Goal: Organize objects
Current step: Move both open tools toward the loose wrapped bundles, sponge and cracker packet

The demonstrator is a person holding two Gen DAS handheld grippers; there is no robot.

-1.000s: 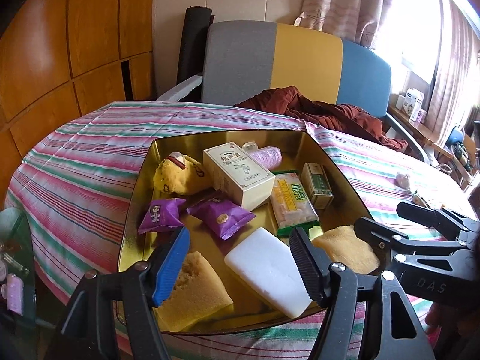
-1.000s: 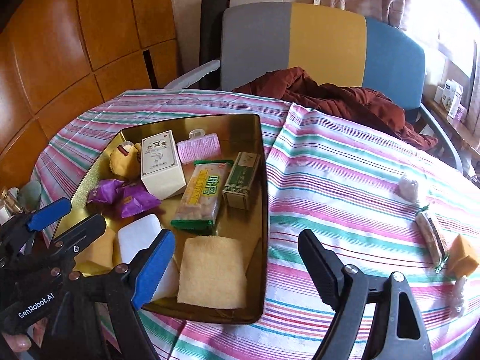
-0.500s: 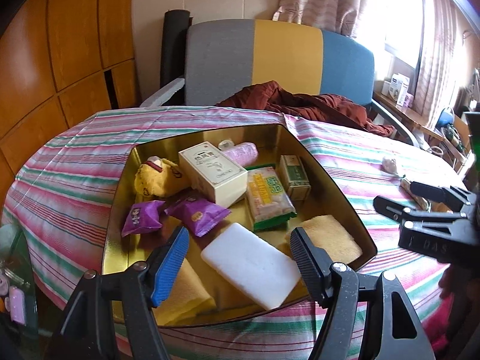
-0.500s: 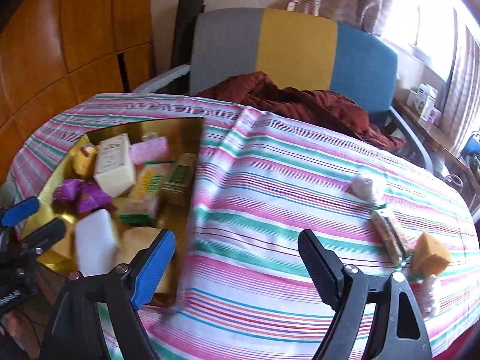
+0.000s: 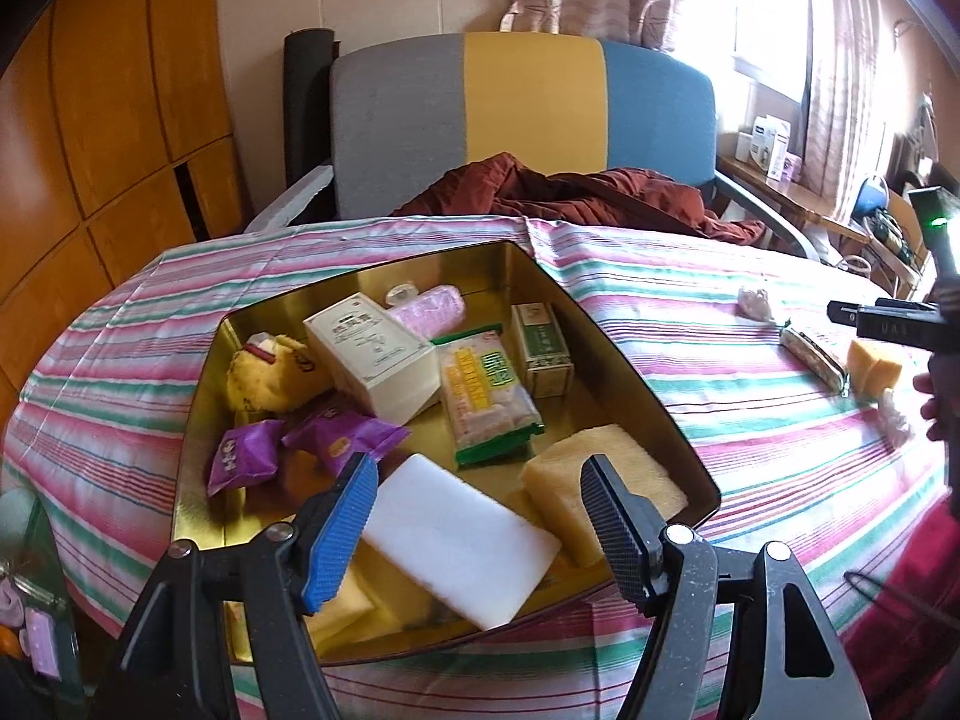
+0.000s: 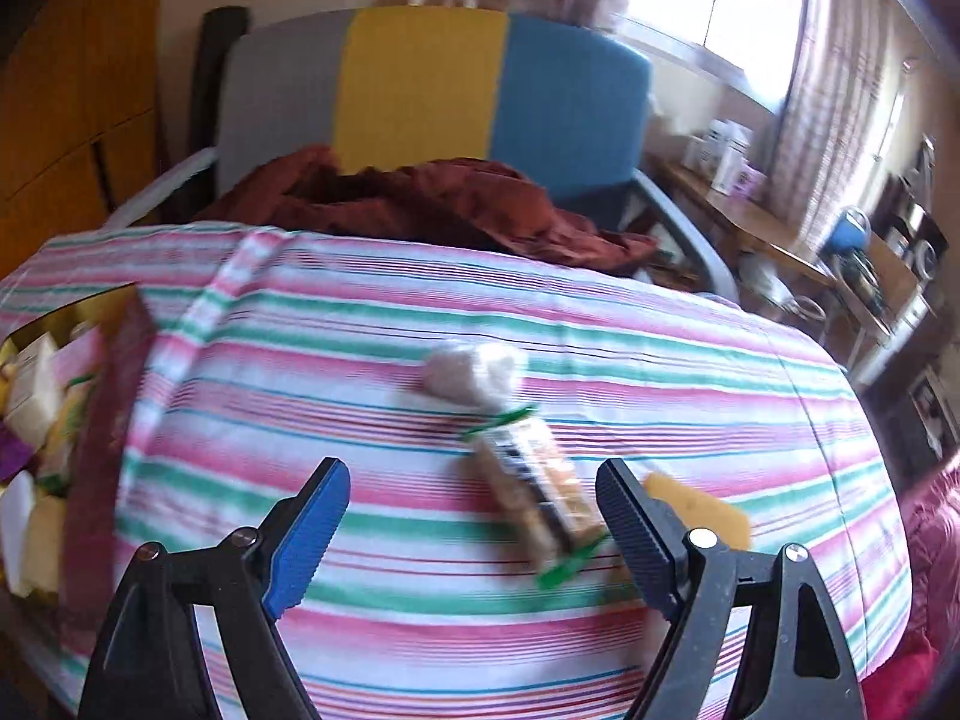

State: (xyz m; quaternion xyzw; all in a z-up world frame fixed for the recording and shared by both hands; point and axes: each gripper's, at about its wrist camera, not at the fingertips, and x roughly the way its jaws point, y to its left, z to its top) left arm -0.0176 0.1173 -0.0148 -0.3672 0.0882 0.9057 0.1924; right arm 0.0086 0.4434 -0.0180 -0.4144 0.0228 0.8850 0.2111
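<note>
A gold tin tray (image 5: 624,360) on the striped tablecloth holds a white box (image 5: 372,354), purple packets (image 5: 342,438), a green-edged snack pack (image 5: 486,402), yellow sponges (image 5: 606,480) and a white block (image 5: 462,546). My left gripper (image 5: 480,522) is open and empty over the tray's near edge. My right gripper (image 6: 474,522) is open and empty, over the cloth just in front of a loose snack bar (image 6: 534,492), a yellow sponge (image 6: 702,510) and a pale wrapped piece (image 6: 474,372). The right gripper also shows in the left wrist view (image 5: 864,318), far right.
A grey, yellow and blue chair (image 5: 522,120) with a dark red cloth (image 5: 576,192) stands behind the table. A wooden shelf with boxes (image 5: 774,150) is at the right by the window. The tray's edge (image 6: 114,360) shows left in the right wrist view.
My right gripper has swung right, away from the tray and toward the loose items on the cloth. My left gripper has drifted slightly and still hovers over the tray's near edge.
</note>
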